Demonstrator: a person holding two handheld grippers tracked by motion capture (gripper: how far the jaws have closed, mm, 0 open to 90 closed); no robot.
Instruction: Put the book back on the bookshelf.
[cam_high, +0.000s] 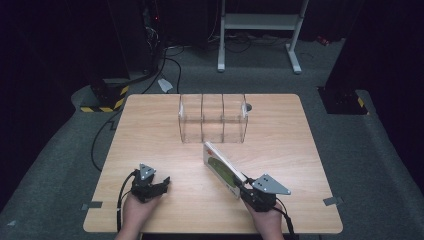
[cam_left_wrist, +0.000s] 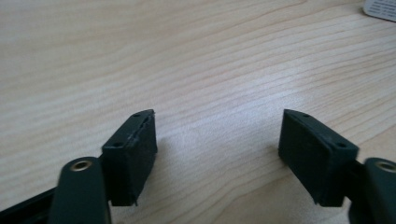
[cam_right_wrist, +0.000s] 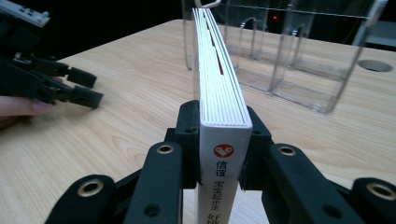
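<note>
A book (cam_high: 222, 170) with a green and white cover stands on edge on the wooden table (cam_high: 280, 135), tilted, near the front right. My right gripper (cam_high: 246, 189) is shut on its spine end; in the right gripper view both pads press the book (cam_right_wrist: 219, 84) from either side, at the right gripper (cam_right_wrist: 219, 145). My left gripper (cam_high: 162, 184) rests at the front left, apart from the book. In its own view the left gripper (cam_left_wrist: 217, 144) stands open over bare wood with nothing between the jaws. A clear three-compartment organizer (cam_high: 212, 120) stands behind the book.
A round hole (cam_high: 248, 106) in the table lies just right of the organizer (cam_right_wrist: 299, 60). The left gripper (cam_right_wrist: 70, 86) and a hand sit off to the left in the right gripper view. Beyond the table stand a white frame (cam_high: 260, 22) and floor cables (cam_high: 100, 135).
</note>
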